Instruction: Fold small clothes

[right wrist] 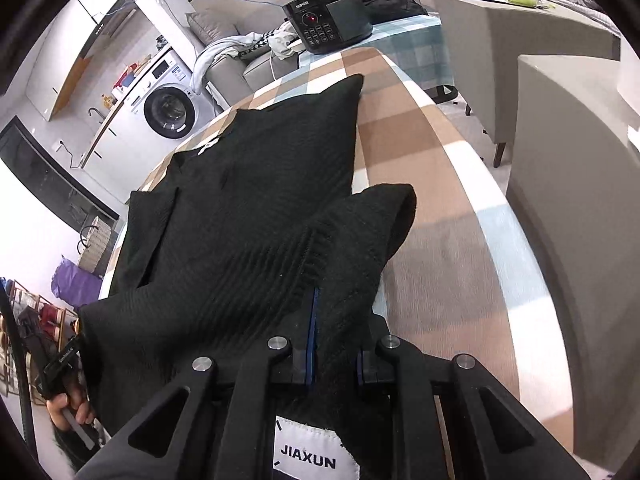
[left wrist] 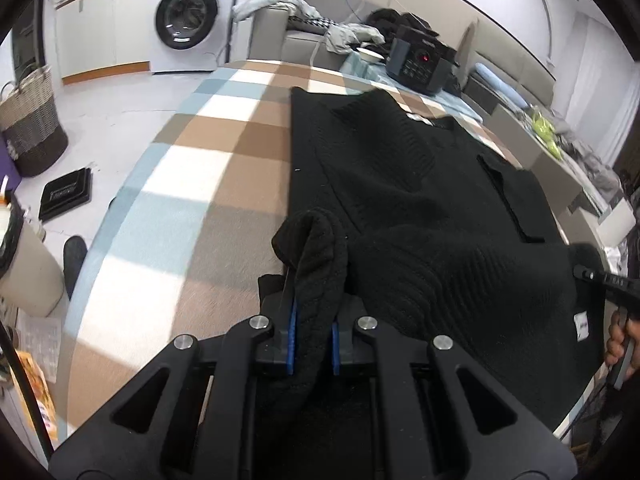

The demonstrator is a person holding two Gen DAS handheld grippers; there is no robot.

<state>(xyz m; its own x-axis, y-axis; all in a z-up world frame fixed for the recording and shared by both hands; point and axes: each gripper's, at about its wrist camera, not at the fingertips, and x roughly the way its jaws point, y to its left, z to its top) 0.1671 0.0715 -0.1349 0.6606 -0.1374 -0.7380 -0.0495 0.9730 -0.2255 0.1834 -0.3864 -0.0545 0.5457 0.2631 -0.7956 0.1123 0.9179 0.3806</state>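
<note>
A knit sweater (left wrist: 420,208) lay spread on the checked cloth (left wrist: 208,184) covering the worktop, its near hem gathered into both grippers' jaws. A pressure cooker (right wrist: 328,20) stood at the far end, a sofa (left wrist: 296,40) behind it, a washing machine (left wrist: 188,16) beyond.

We count one black ribbed knit garment (left wrist: 420,216) on one brown, white and pale-blue checked tablecloth (left wrist: 192,184). At twelve o'clock sits one black electric cooker (right wrist: 328,20); at ten, one white front-loading washing machine (left wrist: 188,16). Two black two-finger grippers, left (left wrist: 314,336) and right (right wrist: 334,356).
</note>
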